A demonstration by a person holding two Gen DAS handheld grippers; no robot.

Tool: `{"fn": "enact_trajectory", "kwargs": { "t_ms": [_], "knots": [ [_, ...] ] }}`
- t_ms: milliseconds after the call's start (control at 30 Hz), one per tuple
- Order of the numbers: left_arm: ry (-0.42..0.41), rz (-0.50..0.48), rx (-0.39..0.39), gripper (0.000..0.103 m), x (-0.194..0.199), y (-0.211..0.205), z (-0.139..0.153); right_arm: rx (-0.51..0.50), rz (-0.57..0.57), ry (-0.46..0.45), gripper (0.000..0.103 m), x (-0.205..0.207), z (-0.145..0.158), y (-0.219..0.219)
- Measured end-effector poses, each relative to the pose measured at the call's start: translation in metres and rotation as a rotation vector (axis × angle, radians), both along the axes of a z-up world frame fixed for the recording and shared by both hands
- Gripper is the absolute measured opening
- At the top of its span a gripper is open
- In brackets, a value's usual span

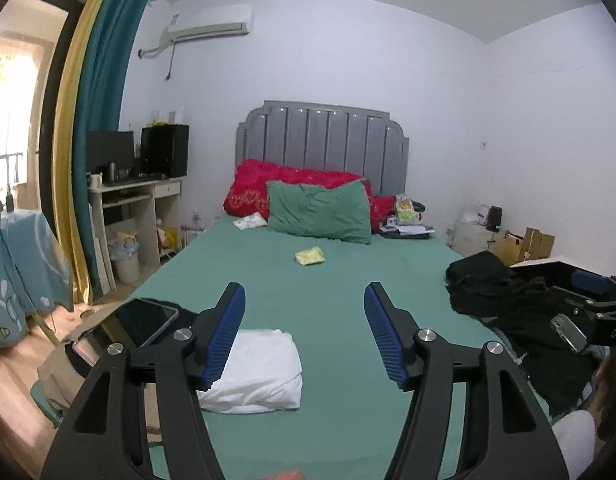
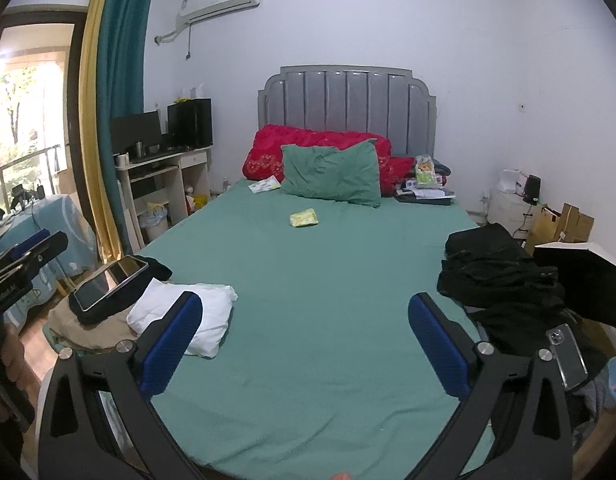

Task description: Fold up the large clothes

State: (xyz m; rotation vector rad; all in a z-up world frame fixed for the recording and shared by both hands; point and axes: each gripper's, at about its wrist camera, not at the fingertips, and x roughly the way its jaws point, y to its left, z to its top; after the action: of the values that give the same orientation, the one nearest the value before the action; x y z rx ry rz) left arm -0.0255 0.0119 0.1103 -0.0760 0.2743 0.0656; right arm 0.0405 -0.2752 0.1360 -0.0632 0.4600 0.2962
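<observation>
A folded white garment lies on the green bed sheet near the front left; it also shows in the right wrist view. A heap of black clothes lies at the bed's right edge, also seen in the right wrist view. My left gripper is open and empty, held above the sheet just right of the white garment. My right gripper is open and empty above the bare middle of the sheet.
A tablet rests on dark and tan clothes at the bed's left corner. A phone lies on the black heap. A green pillow, red pillows and a small yellow packet lie further up the bed. A desk stands at left.
</observation>
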Motion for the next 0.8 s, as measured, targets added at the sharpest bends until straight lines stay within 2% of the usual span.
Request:
{"fn": "enact_trajectory", "kwargs": {
  "t_ms": [367, 567, 800],
  "knots": [
    [0.056, -0.004, -0.030, 0.065, 0.022, 0.018, -0.030, -0.003, 0.019, 0.038, 0.102, 0.023, -0.025, 0.021],
    [0.091, -0.024, -0.069, 0.065, 0.034, 0.023, -0.041, -0.005, 0.025, 0.052, 0.102, 0.032, -0.033, 0.023],
    [0.099, -0.032, -0.071, 0.065, 0.039, 0.019, -0.045, -0.004, 0.028, 0.060, 0.102, 0.036, -0.038, 0.020]
  ]
}}
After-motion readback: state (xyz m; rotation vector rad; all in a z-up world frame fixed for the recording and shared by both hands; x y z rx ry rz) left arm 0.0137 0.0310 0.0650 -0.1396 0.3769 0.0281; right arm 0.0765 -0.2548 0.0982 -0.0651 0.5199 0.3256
